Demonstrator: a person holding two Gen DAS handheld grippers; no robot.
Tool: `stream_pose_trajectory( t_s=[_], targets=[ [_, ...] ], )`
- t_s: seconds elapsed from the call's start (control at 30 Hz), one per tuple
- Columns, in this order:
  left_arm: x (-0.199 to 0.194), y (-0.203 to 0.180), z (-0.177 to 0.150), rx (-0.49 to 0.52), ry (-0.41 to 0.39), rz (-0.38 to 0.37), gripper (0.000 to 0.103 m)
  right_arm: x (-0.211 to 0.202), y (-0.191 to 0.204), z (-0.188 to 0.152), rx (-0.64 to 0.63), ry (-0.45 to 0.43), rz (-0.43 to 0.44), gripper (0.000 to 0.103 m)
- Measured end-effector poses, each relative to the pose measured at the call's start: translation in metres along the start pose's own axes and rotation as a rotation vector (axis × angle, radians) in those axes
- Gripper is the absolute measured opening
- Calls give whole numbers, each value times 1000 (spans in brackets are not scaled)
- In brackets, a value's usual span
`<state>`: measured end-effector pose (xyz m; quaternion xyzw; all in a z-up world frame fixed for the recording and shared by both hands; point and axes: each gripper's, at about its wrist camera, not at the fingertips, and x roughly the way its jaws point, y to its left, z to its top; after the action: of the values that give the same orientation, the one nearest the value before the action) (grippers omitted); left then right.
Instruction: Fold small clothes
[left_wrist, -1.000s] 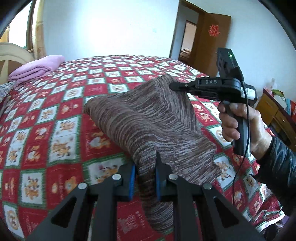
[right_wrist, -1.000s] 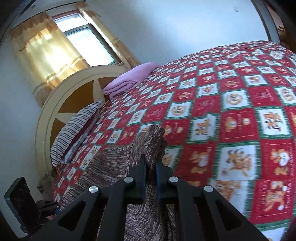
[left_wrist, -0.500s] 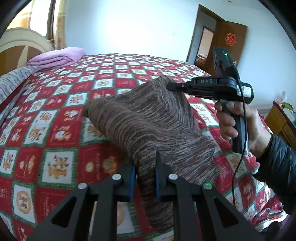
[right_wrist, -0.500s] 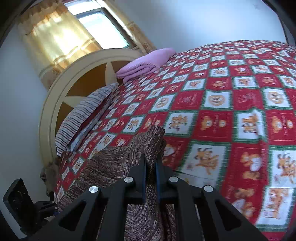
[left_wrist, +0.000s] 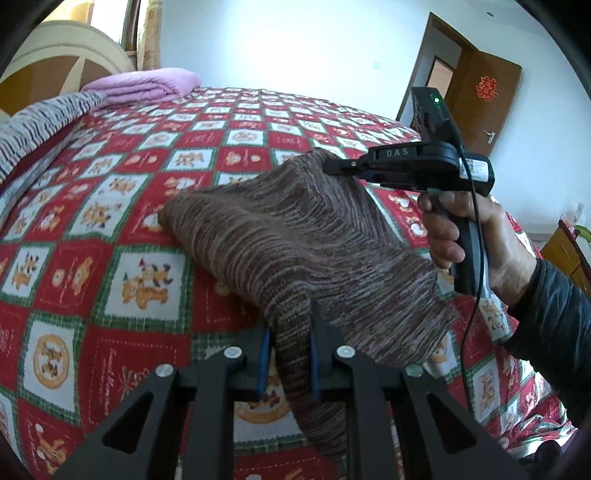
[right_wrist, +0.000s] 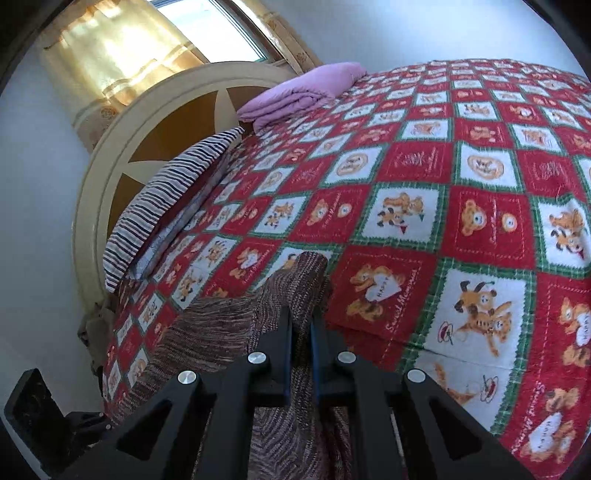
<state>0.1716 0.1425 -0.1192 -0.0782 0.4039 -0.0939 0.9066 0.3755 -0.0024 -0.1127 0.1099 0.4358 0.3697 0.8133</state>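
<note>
- Sweater (left_wrist: 295, 240) hangs stretched between my claws above the bed (left_wrist: 110, 221), long axis running from the near edge toward the far side.
- Left claw (left_wrist: 286, 360) and right claw (left_wrist: 328, 168) each clench a corner.

A bed (right_wrist: 480, 192) wears a red, white and green checked quilt (left_wrist: 110, 280) printed with cartoon bears. At its head lie a striped pillow (right_wrist: 166, 206) and a folded purple blanket (right_wrist: 303, 92), against a rounded cream headboard (right_wrist: 122, 147). Yellow curtains (right_wrist: 110, 44) frame the window; a brown door (left_wrist: 491, 99) stands open.
</note>
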Motion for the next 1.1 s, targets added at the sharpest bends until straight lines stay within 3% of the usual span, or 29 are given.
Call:
stream_pose_trajectory(
  t_s=[0.3, 0.5, 0.73, 0.83, 0.87, 0.93, 1.07, 1.1],
  targets=[
    [11, 1, -12, 14, 7, 32, 20, 16, -24, -9, 57, 25, -18, 8],
    [23, 7, -21, -12, 35, 53, 30, 22, -33, -14, 86, 36, -18, 8],
    [27, 10, -25, -35, 29, 81, 52, 30, -39, -19, 103, 49, -23, 8],
    [25, 11, -25, -46, 31, 91, 57, 31, -40, -19, 114, 52, -26, 9],
    [24, 11, -25, -47, 33, 95, 58, 30, -41, -19, 119, 53, -24, 12],
    [21, 8, -24, -36, 35, 105, 58, 27, -42, -20, 126, 57, -36, 29],
    [6, 2, -19, -1, -1, 145, 64, 9, -41, -27, 138, 59, -34, 31],
    [-2, 1, -16, 3, -29, 151, 66, 2, -39, -30, 125, 54, -35, 37]
  ],
)
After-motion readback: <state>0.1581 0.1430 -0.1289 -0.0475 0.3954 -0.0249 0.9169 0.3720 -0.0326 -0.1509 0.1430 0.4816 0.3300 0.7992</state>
